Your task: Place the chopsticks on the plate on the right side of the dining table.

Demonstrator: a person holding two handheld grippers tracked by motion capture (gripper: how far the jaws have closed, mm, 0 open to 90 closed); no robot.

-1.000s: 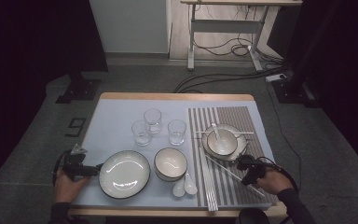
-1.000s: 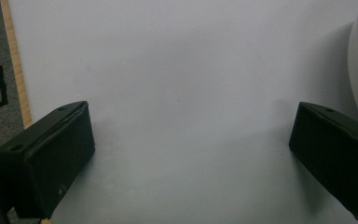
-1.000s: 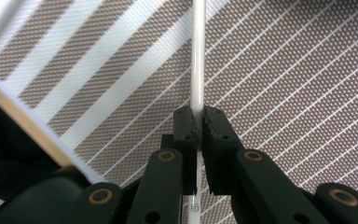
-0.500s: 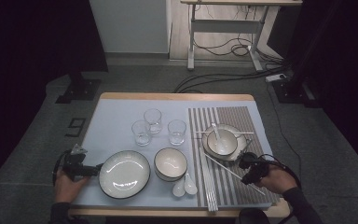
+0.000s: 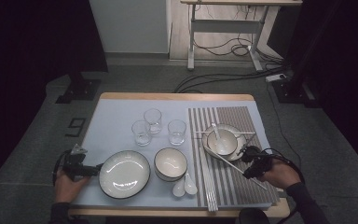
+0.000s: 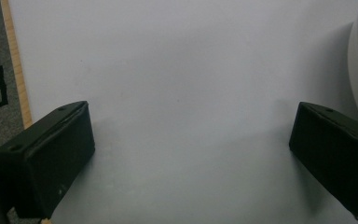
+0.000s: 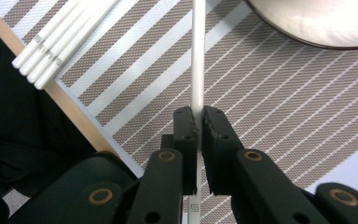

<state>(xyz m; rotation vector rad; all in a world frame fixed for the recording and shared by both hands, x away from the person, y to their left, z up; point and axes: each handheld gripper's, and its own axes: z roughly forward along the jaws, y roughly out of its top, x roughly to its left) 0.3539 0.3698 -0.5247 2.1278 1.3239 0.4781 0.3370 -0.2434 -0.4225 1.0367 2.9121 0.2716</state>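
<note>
While gripper (image 7: 197,122) pinches chopstick (image 7: 197,56), bowl (image 7: 317,23) ahead

On my counter (image 5: 121,107) the mat (image 5: 247,116) covers the right half. Three glasses (image 5: 153,120) stand mid-counter; nearer me sit the plate (image 5: 124,173) at left and a bowl (image 5: 170,163) right of it, two spoons (image 5: 185,186) just before that bowl. On the mat, a second bowl (image 5: 222,141) holds a spoon; chopsticks (image 5: 208,186) lie along the mat's left edge.
</note>
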